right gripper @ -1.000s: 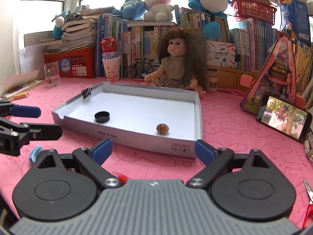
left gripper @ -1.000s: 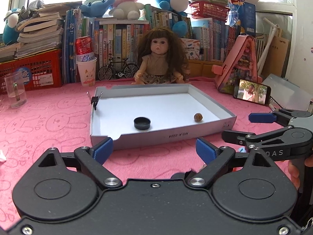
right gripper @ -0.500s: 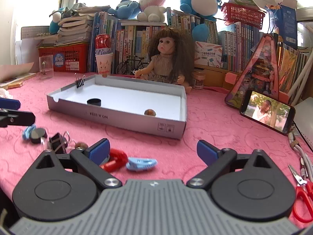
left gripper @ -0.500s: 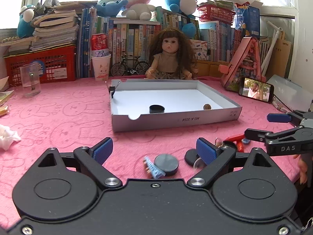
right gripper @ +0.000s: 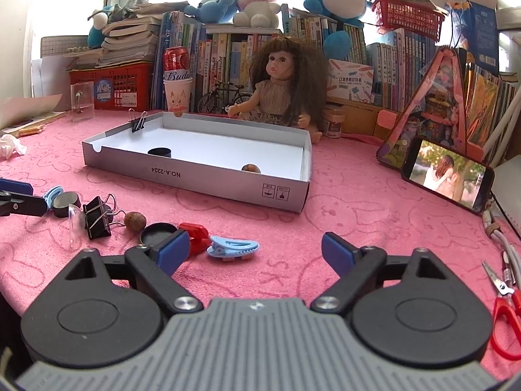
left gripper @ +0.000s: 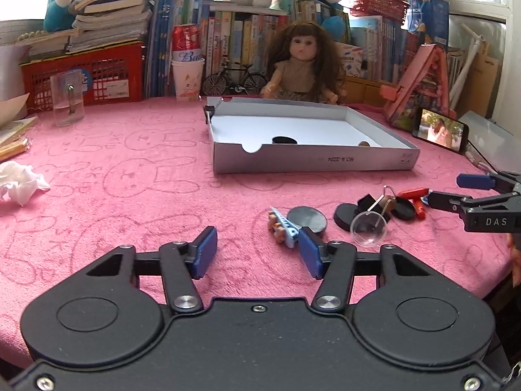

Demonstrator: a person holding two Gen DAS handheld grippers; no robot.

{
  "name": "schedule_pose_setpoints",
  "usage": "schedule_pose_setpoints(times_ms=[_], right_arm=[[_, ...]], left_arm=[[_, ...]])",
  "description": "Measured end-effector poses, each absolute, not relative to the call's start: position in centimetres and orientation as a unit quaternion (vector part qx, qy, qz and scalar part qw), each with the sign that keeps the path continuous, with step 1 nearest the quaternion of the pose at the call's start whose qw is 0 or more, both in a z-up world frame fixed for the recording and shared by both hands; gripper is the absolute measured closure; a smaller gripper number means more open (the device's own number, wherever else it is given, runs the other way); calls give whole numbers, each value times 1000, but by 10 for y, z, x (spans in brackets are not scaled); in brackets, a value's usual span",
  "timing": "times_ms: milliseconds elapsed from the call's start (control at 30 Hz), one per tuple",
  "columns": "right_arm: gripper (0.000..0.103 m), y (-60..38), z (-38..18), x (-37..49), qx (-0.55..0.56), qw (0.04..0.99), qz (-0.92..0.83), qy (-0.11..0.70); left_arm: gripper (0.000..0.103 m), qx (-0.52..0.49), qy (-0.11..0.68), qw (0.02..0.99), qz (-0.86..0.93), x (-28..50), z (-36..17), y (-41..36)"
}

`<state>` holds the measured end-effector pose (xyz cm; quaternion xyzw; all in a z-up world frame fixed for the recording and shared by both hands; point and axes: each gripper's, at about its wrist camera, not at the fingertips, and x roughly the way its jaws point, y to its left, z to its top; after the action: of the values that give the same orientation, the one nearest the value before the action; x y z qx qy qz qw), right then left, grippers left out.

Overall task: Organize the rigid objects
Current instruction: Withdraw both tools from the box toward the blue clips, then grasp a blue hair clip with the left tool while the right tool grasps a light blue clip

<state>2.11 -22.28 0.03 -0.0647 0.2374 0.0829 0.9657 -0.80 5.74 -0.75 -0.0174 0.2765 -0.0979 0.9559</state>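
A shallow grey box lies on the pink cloth; inside are a black cap and a walnut. In front of it lie loose items: a blue hair clip, a red clip, a black lid, a walnut, a black binder clip, a clear lens, a dark disc and a second blue clip. My left gripper is open and empty, just short of them. My right gripper is open and empty beside the blue hair clip.
A doll sits behind the box, before shelves of books. A phone leans at the right, red scissors lie at the right edge. A crumpled tissue, a clear cup and a red basket are at the left.
Both grippers have drawn back from the box toward the table's near edge. The loose items in front of the box have come into view. Both stay open.
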Motion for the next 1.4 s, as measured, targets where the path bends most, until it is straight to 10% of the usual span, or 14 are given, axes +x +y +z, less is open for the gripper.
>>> schedule_pose_setpoints(times_ms=[1400], right_arm=[[32,-230,-9,40,-27,960,66,269]], left_arm=[[51,4,277,960,-31,18,-9,59]])
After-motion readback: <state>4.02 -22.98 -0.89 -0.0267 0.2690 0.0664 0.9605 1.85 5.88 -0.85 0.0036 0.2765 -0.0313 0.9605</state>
